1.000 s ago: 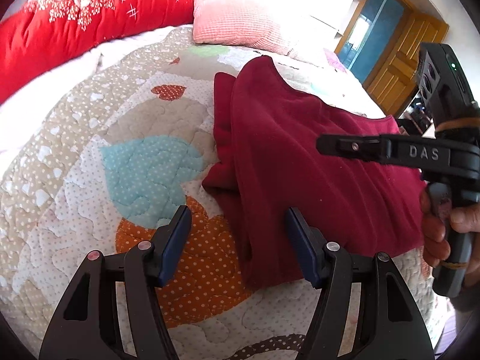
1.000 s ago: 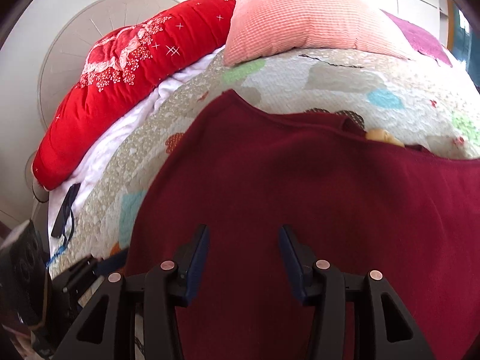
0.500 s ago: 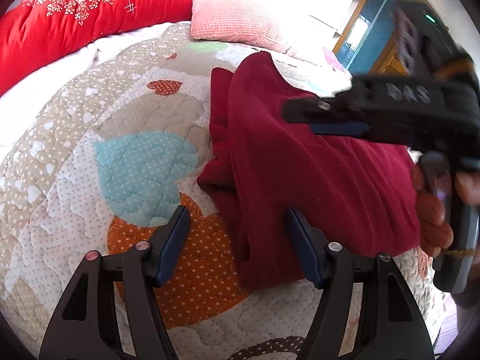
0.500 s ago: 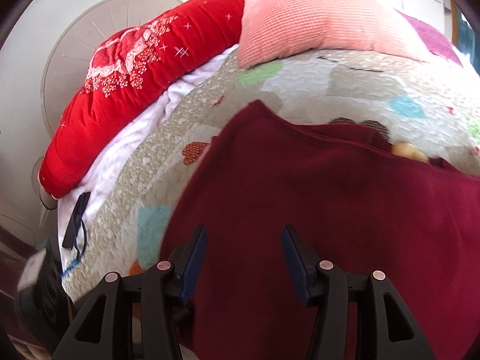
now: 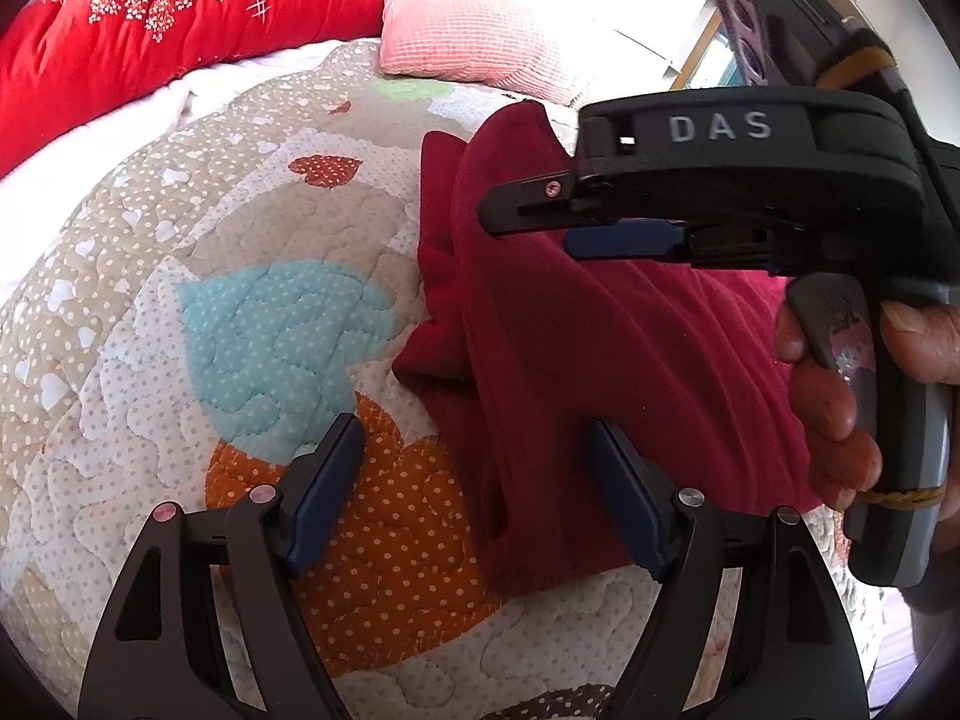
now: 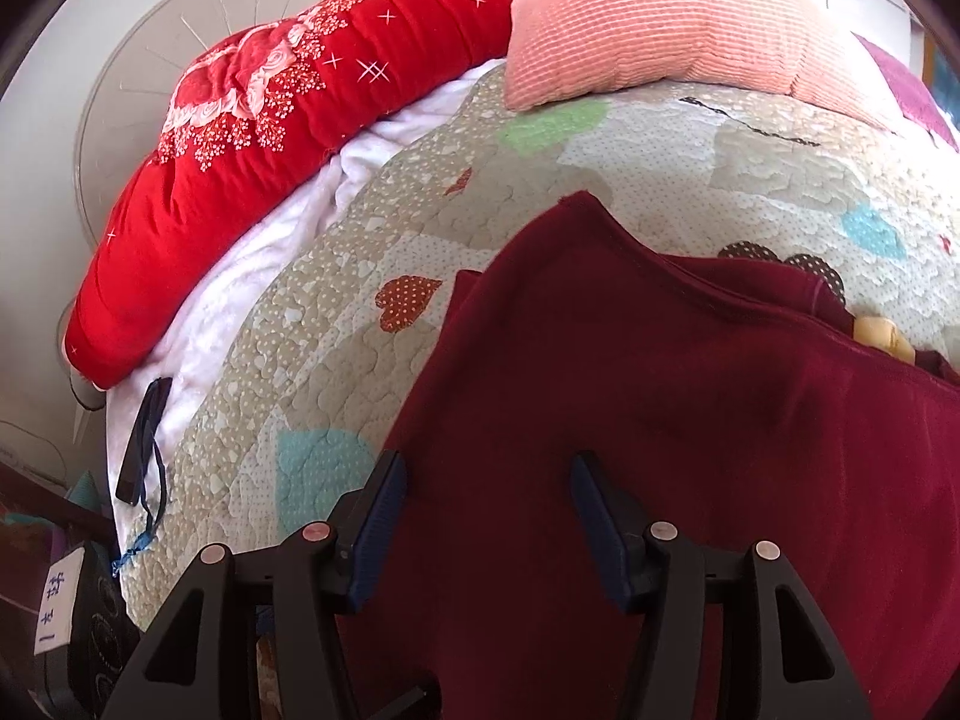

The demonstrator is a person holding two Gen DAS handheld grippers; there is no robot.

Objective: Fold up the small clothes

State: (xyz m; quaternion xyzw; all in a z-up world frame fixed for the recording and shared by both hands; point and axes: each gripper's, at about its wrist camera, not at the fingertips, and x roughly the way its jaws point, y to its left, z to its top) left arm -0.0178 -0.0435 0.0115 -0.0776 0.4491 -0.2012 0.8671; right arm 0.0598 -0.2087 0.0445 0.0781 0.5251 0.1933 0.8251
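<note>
Tongs (image 5: 474, 486) over lengthwise-folded garment (image 5: 600, 360)

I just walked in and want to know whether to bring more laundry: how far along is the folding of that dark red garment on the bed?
Partly done: the dark red garment lies on the quilt, doubled over along its left edge. In hand: nothing; the left tool and right tool are both opening, pads clear of the cloth. Left: it looks wide, so probably another fold or two.

Dark maroon folded knit garment (image 5: 600, 348); beige quilted bedspread (image 5: 240, 228) w/ white dots, teal, orange & rust hearts; red floral-print duvet (image 6: 288, 114); pink ribbed pillow (image 6: 672, 18).
</note>
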